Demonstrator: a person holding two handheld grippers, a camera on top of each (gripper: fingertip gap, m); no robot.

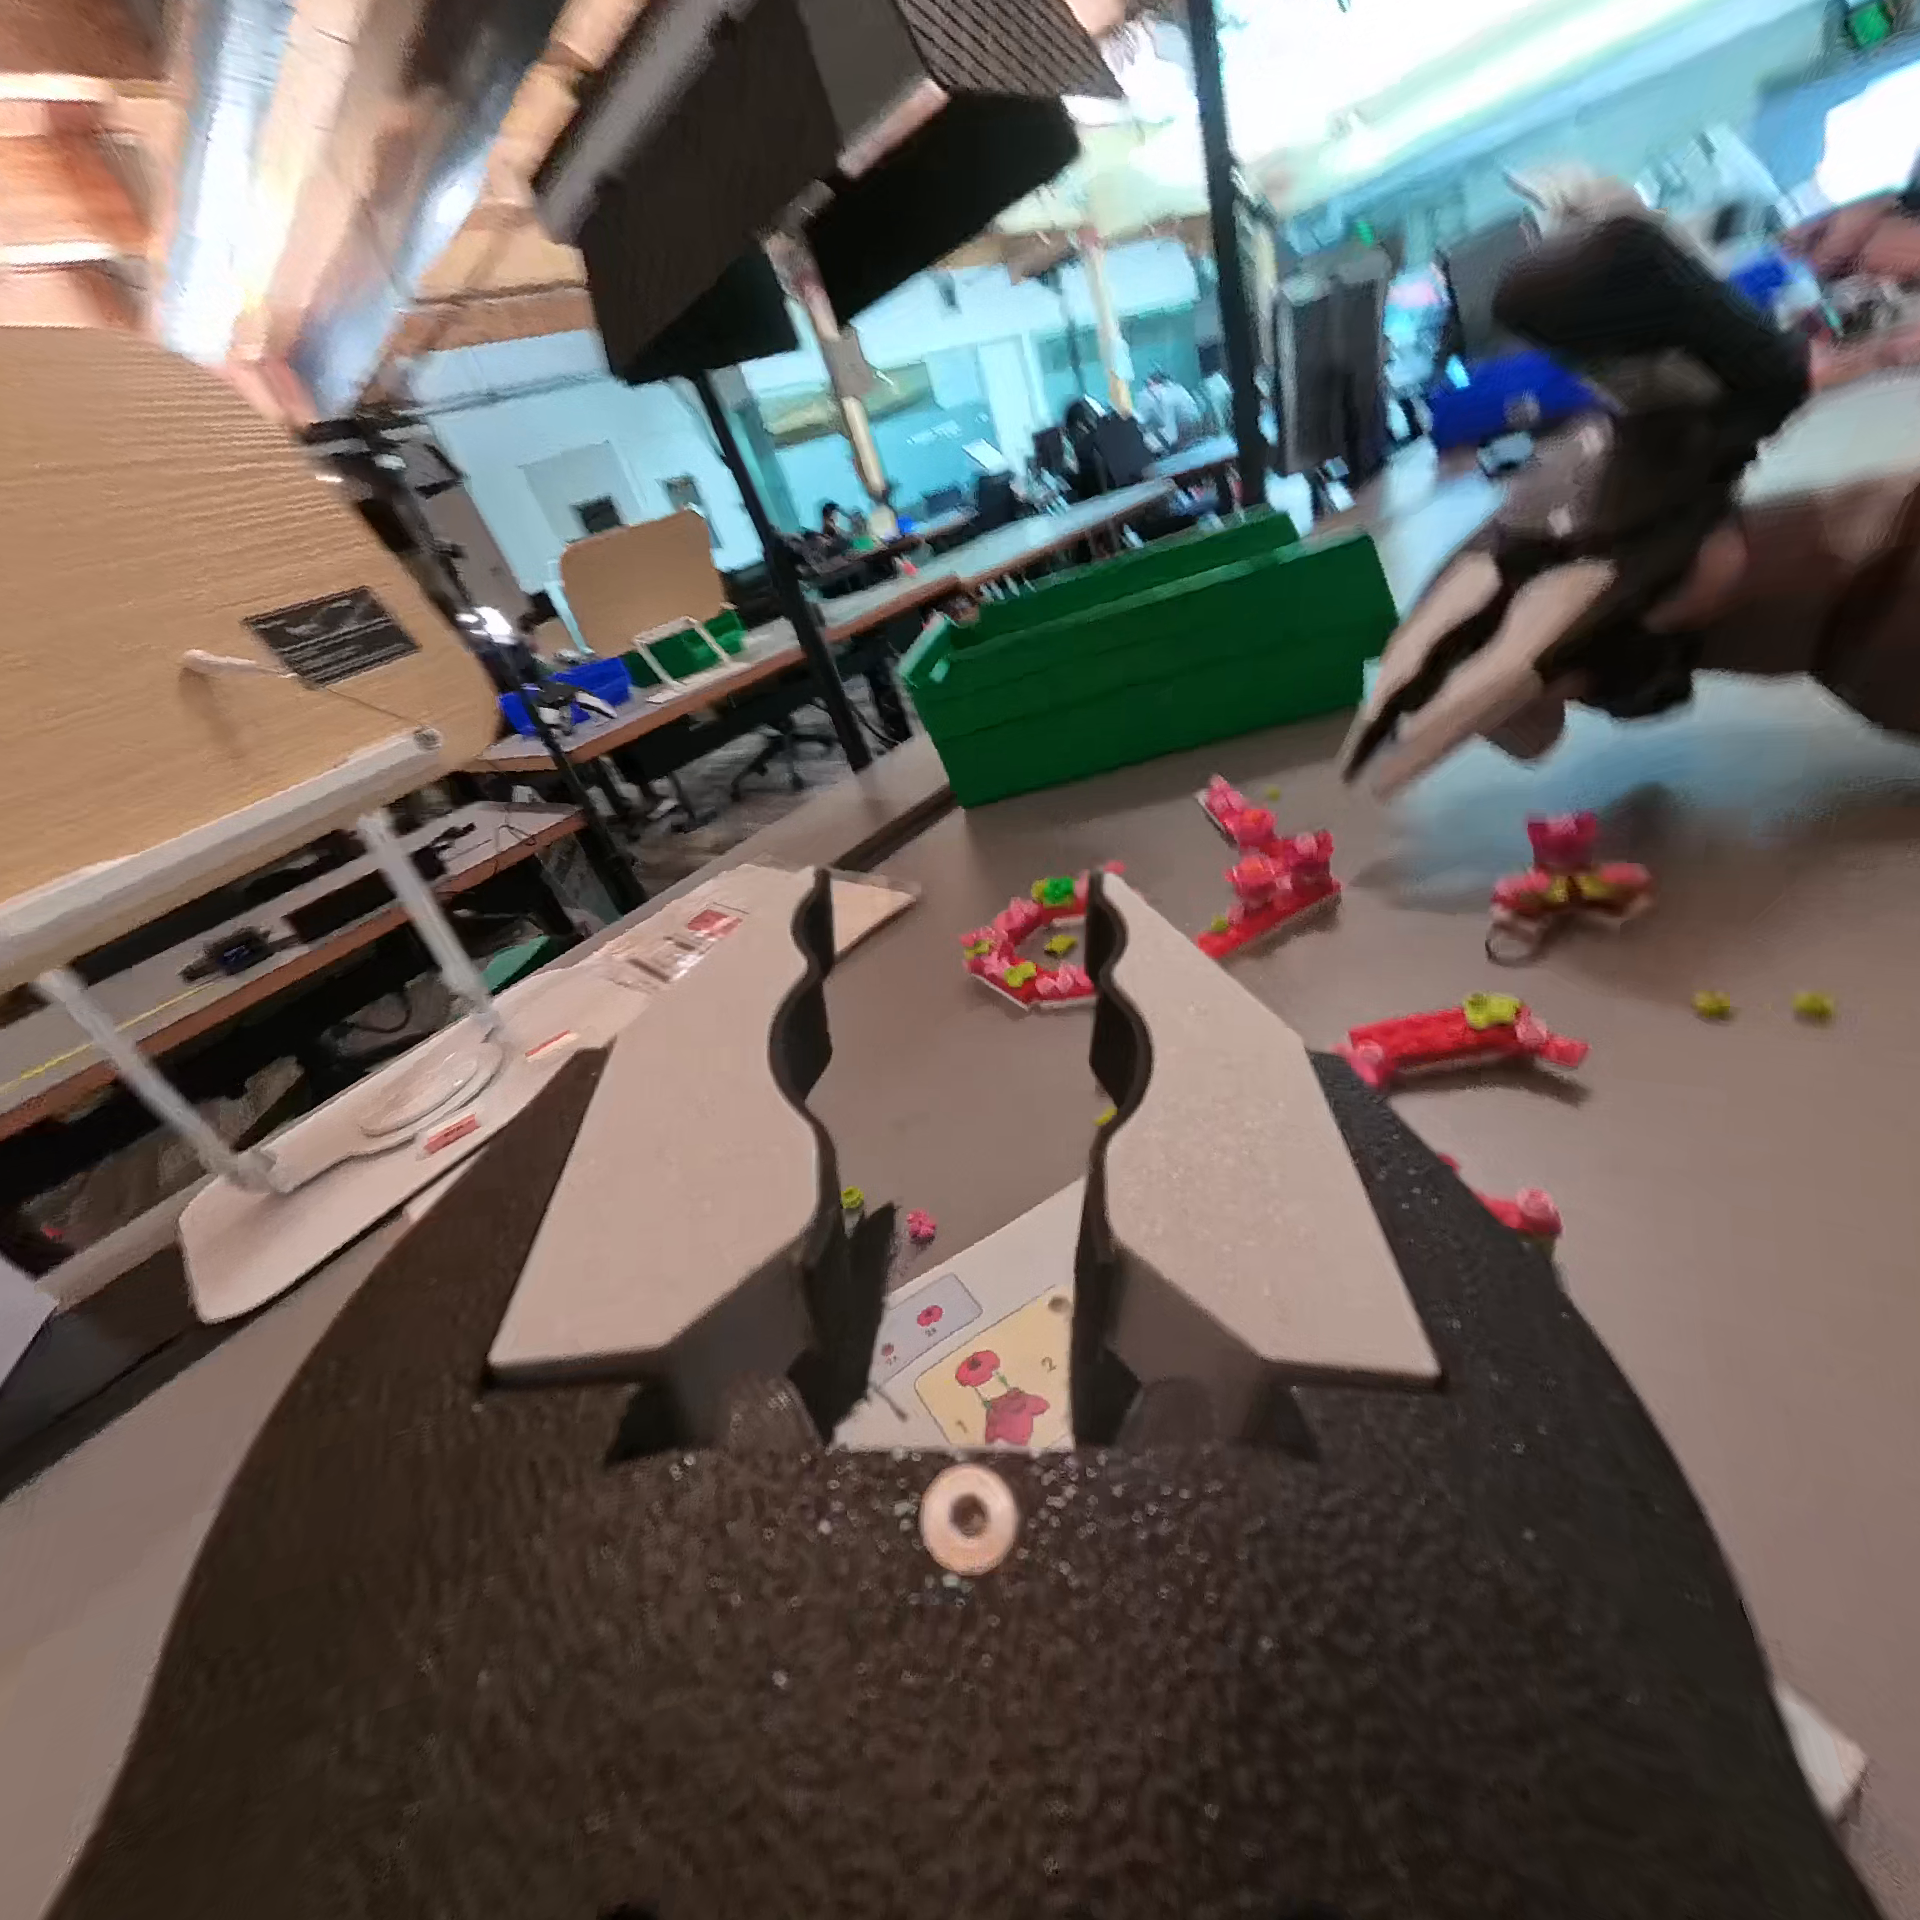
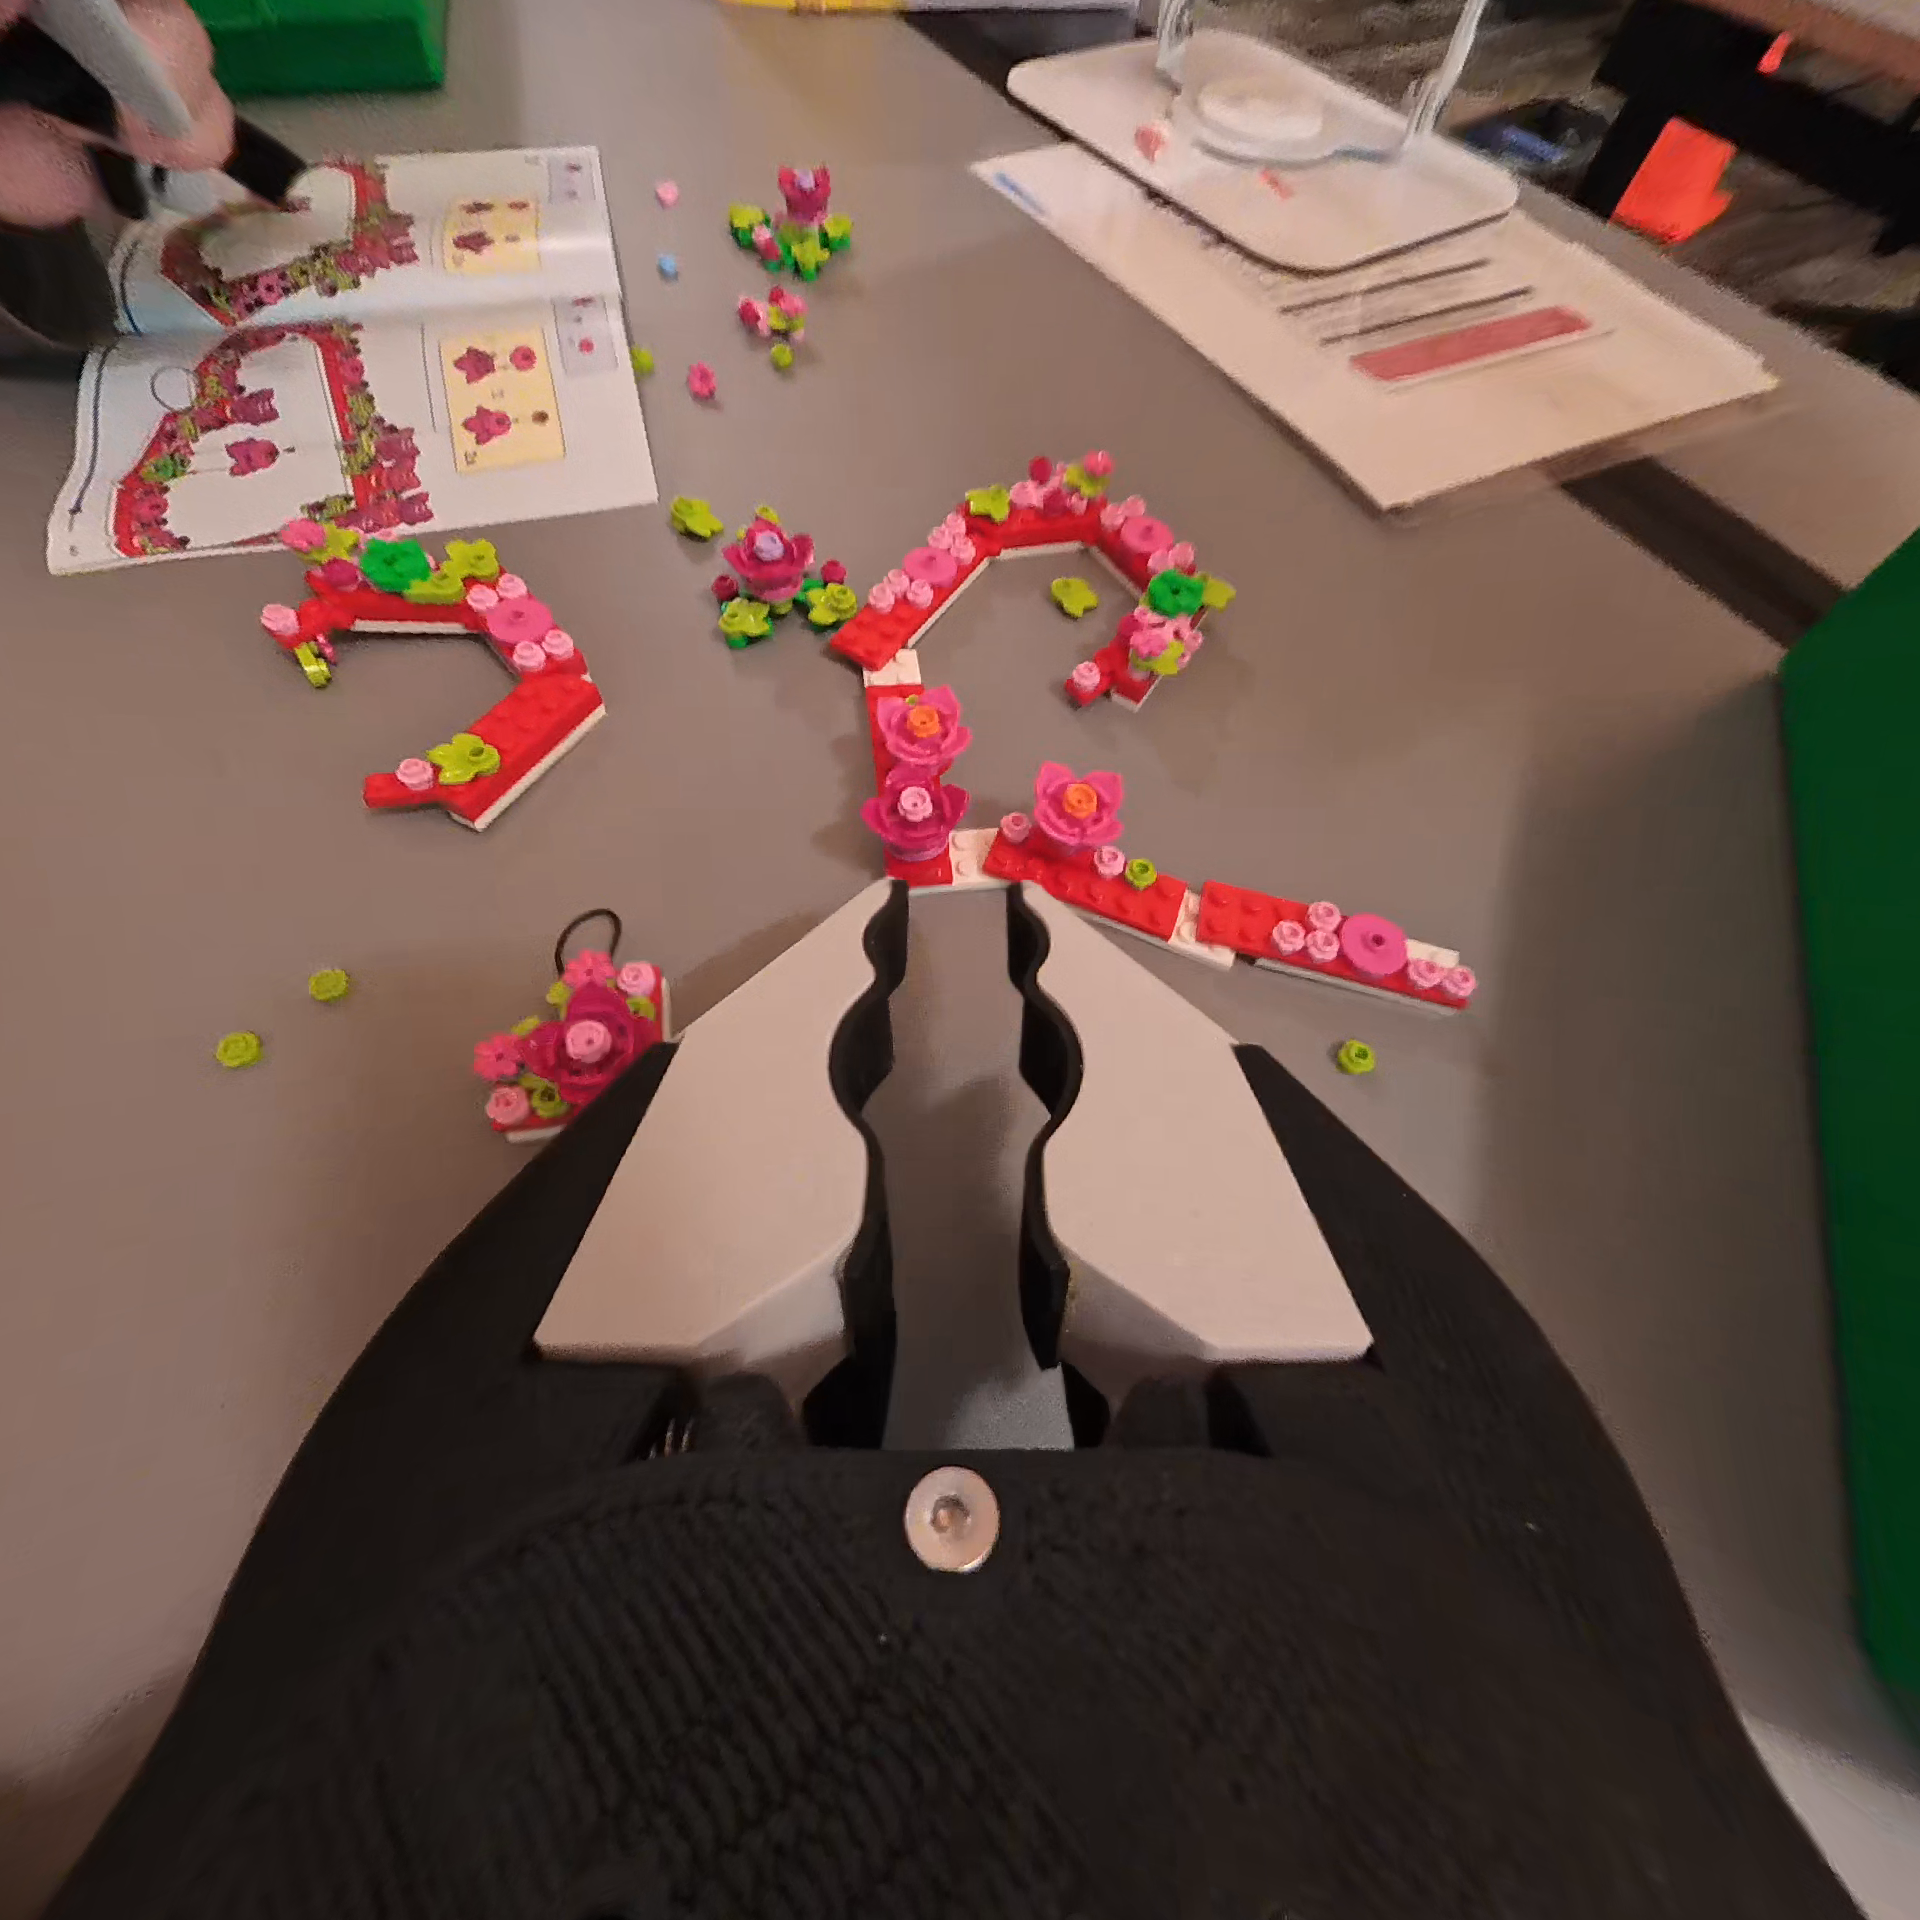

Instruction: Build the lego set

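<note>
Several red Lego frame segments topped with pink flowers and lime leaves lie on the grey table. My right gripper (image 2: 953, 896) is open and empty, with its tips just short of the corner of the long bent segment (image 2: 914, 769). Another segment (image 2: 468, 665) lies to the left, and a flower cluster (image 2: 774, 582) sits between them. My left gripper (image 1: 961, 894) is open and empty above the open instruction booklet (image 1: 977, 1361). One of its fingers (image 2: 135, 73) shows over the booklet (image 2: 520, 343) in the right wrist view. The right gripper (image 1: 1371, 758) shows at the far right of the left wrist view.
A green bin (image 1: 1143, 655) stands at the back of the table and also shows in the right wrist view (image 2: 1860, 1039). A white stand base (image 2: 1299, 135) rests on a paper sheet (image 2: 1455, 343). A small flower cluster (image 2: 571, 1049) and loose lime studs (image 2: 239, 1049) lie near my right gripper.
</note>
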